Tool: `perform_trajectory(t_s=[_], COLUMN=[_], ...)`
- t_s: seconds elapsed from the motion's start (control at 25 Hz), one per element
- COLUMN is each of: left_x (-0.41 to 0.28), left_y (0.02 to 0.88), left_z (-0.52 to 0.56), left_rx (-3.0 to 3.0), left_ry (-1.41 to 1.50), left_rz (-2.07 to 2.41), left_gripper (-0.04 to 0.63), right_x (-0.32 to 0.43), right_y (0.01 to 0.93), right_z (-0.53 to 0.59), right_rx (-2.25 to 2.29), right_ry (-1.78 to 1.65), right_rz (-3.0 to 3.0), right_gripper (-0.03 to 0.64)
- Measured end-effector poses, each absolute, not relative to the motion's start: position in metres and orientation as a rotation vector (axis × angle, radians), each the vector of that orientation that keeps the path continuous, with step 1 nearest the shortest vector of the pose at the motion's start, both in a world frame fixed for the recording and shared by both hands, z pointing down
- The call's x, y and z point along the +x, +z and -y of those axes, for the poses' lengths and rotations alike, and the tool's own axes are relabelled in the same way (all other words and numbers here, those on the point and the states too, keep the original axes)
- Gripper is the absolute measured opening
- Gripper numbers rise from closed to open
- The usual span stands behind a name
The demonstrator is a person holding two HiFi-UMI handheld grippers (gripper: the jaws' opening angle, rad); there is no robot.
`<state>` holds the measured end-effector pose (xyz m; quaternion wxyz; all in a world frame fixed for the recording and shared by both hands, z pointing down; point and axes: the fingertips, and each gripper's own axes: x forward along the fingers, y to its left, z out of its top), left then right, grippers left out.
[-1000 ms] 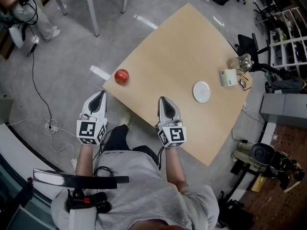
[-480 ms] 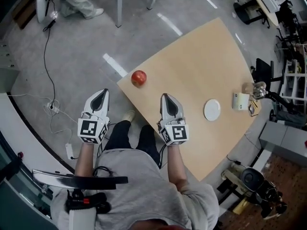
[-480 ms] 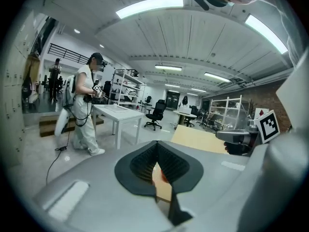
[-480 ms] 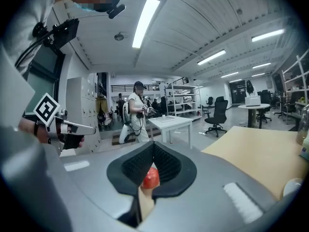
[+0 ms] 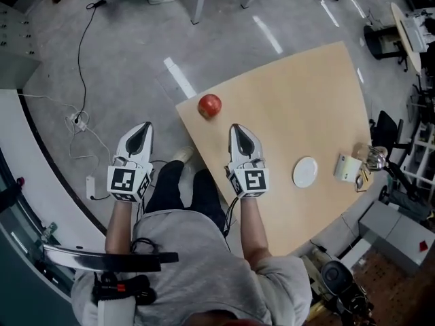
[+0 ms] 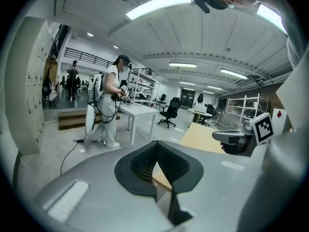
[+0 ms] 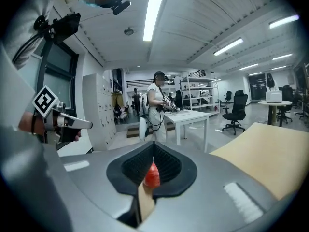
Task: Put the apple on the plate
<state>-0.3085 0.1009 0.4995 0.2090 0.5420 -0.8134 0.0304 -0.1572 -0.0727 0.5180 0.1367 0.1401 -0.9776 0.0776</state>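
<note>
Apple [image 5: 209,105] is sitting on the table [image 5: 292,107], well left of the plate [image 5: 305,172]. Right gripper [image 5: 243,140] is hovering left of the plate, near the apple. Left gripper [image 5: 139,136] is hanging farther left, off the table. Both are showing jaws pressed together, gripping nothing.

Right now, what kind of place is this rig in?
Probably a robotics lab or open-plan workshop. A rolling office chair and metal shelving stand in the background, and another person handles equipment at a white table.
</note>
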Motion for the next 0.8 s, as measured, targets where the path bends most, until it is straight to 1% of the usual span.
perform_trajectory(t_s=[0.24,0.4,0.6,0.8], left_x=[-0.303,-0.304,-0.304,-0.304], left_y=[0.510,0.518,0.525,0.529], left_z=[-0.115,-0.131,-0.148,-0.160], left_rx=[1.424,1.363,1.286,1.224], left_ry=[0.091,0.105,0.118,0.122], left_rz=[2.281,2.300,2.325,2.343], left_gripper=[0.020,0.020,0.020,0.020], right_x=[-0.175,-0.193,-0.207,-0.217], right_y=[0.540,0.557,0.578,0.596], right_z=[0.074,0.070,0.071,0.070], right_rx=[0.268,0.179,0.103,0.041], right_ry=[0.179,0.160,0.143,0.138], right_rz=[2.826,2.814,2.786,2.750], right_gripper=[0.025,0.060,0.140,0.235])
